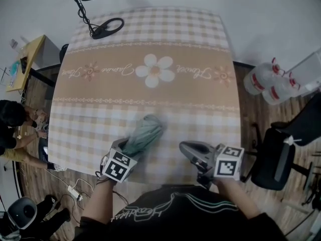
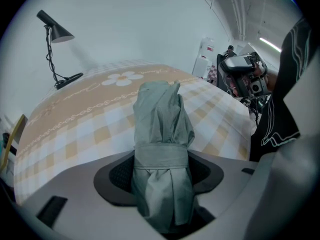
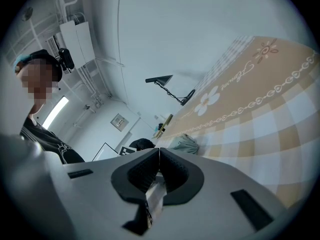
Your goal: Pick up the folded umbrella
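Note:
The folded umbrella (image 1: 146, 131), a grey-green bundle with a strap round its middle, lies on the checked tablecloth (image 1: 150, 99) near the table's front edge. My left gripper (image 1: 132, 147) points steeply down over its near end. In the left gripper view the umbrella (image 2: 162, 129) fills the gap, and both dark pads (image 2: 120, 176) touch its strap. My right gripper (image 1: 188, 149) hovers to the right of the umbrella, apart from it, and is shut with nothing held; its jaws (image 3: 159, 156) meet. The umbrella (image 3: 186, 144) shows small beyond them.
A black desk lamp (image 1: 107, 27) stands at the table's far left corner. Water jugs (image 1: 261, 78) and a black chair (image 1: 281, 157) are on the floor at the right. A person (image 1: 11, 122) sits by a small yellow table (image 1: 30, 54) at the left.

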`<state>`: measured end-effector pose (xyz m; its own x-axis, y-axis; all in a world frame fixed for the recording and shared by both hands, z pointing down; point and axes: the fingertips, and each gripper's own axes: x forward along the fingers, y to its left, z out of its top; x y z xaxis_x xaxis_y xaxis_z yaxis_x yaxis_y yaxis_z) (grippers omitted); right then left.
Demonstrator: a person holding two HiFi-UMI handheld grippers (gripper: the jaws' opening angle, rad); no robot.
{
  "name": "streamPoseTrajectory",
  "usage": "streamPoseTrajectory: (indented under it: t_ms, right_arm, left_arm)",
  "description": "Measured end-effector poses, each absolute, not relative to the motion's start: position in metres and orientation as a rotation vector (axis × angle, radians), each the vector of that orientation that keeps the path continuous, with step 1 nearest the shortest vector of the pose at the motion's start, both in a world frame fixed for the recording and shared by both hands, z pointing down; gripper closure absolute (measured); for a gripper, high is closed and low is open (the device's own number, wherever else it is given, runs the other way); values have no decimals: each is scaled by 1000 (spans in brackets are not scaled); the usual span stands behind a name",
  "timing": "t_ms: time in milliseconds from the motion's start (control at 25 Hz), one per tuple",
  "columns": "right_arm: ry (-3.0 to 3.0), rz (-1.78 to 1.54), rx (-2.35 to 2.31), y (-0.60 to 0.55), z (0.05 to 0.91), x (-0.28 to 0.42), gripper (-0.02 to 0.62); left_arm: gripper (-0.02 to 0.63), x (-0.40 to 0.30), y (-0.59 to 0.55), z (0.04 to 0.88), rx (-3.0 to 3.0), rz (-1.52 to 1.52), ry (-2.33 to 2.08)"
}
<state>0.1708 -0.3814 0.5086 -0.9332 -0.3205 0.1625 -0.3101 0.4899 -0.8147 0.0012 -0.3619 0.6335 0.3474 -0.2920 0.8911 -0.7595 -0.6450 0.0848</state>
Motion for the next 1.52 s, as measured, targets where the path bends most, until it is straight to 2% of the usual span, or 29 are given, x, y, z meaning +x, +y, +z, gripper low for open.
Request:
streamPoseTrajectory:
  t_ms: [840,1520]
  right_arm:
    - [2718,-1377,-638,-302,462,139,583]
    - [2852,-928,-713,-195,358,112,583]
  left_arm:
    - [347,11,-308,552,2176,651,-951]
    - [347,15,-200,395,2421,203,-852]
